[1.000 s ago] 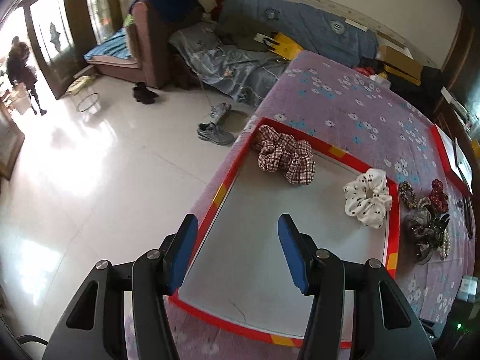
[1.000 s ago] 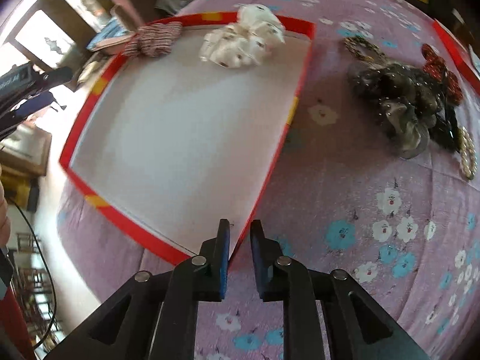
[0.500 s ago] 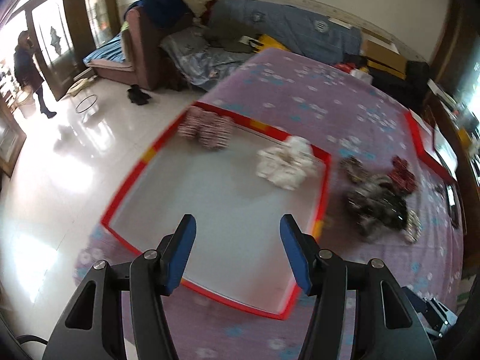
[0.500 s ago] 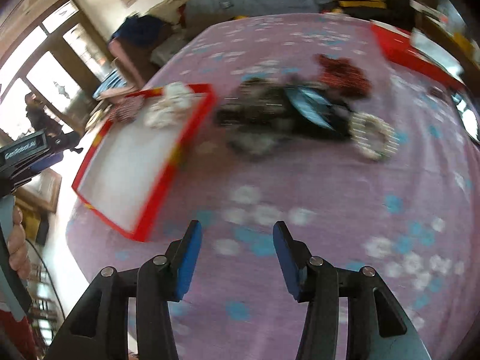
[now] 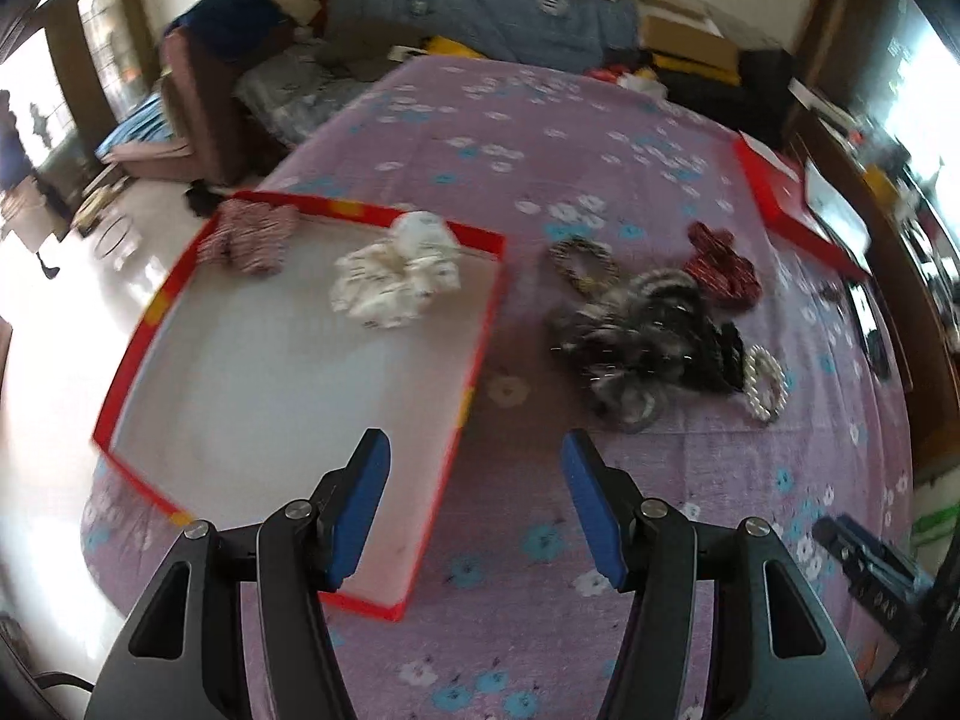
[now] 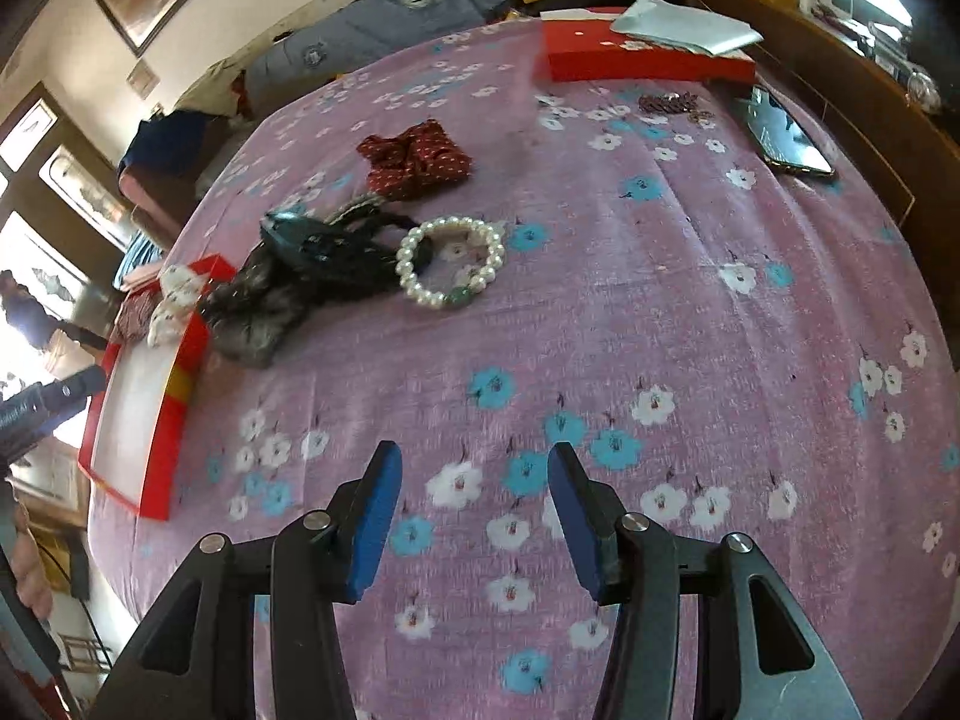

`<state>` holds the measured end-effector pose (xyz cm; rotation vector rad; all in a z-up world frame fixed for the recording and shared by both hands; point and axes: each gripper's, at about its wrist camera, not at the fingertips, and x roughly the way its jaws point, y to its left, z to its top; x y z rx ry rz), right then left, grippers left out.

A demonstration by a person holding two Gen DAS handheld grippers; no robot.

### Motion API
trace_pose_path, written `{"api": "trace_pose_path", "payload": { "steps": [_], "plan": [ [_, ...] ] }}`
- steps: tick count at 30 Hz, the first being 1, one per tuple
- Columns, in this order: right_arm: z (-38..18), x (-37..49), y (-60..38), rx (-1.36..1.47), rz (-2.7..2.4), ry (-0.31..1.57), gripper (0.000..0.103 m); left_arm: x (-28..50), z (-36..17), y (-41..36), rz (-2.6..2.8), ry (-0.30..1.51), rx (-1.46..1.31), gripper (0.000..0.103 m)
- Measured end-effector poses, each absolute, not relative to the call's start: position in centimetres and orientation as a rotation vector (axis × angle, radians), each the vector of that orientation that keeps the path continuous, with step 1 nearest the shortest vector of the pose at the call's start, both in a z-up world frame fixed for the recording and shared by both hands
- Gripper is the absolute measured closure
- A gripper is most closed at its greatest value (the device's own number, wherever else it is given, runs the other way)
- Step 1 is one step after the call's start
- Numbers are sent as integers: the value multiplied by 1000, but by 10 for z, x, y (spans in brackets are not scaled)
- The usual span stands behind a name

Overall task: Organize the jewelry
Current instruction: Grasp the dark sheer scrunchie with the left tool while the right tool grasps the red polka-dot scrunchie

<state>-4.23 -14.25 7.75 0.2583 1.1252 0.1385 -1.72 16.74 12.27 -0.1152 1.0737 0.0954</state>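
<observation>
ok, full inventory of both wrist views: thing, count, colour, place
tray: 1, red rim, white floor, left on the cloth
scrunchies: 2 in the tray, one cream, one plaid
red scrunchie: 1, dotted, beyond the pile
dark hair ties: tangled pile, count unclear, right of the tray
pearl bracelet: 1, white, touching the pile
phone: 1, dark, far right
red box: 1, far edge
left gripper: jaws open, empty
right gripper: jaws open, empty
</observation>
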Motion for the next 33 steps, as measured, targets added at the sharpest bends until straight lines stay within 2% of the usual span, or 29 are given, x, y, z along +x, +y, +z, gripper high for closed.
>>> {"api": "trace_pose_path", "payload": {
  "steps": [8,17,19,25,26,28,30,31,33],
  "plan": [
    [90,9,-123,313,177,1102,48,52,85,150,-68,1127,-101,44],
    [112,72,-84,340,272,1039,48,91,58,136,-181,1152,-98,45],
    [109,93,-89,332,217,1028,44,94,55,137,-190,1153,-99,45],
    [78,147,-84,209,136,1078,44,95,48,137,-226,1162,-114,45],
    [72,153,-82,190,125,1086,44,95,47,138,-231,1164,-124,47],
    [59,165,-81,181,102,1106,43,96,45,139,-243,1173,-147,59],
    [48,174,-84,193,78,1123,43,97,42,138,-247,1193,-157,83],
    [43,177,-86,204,69,1130,44,97,42,138,-247,1197,-158,85],
    [37,180,-92,235,52,1146,63,94,45,137,-256,1188,-157,88]
  ]
}}
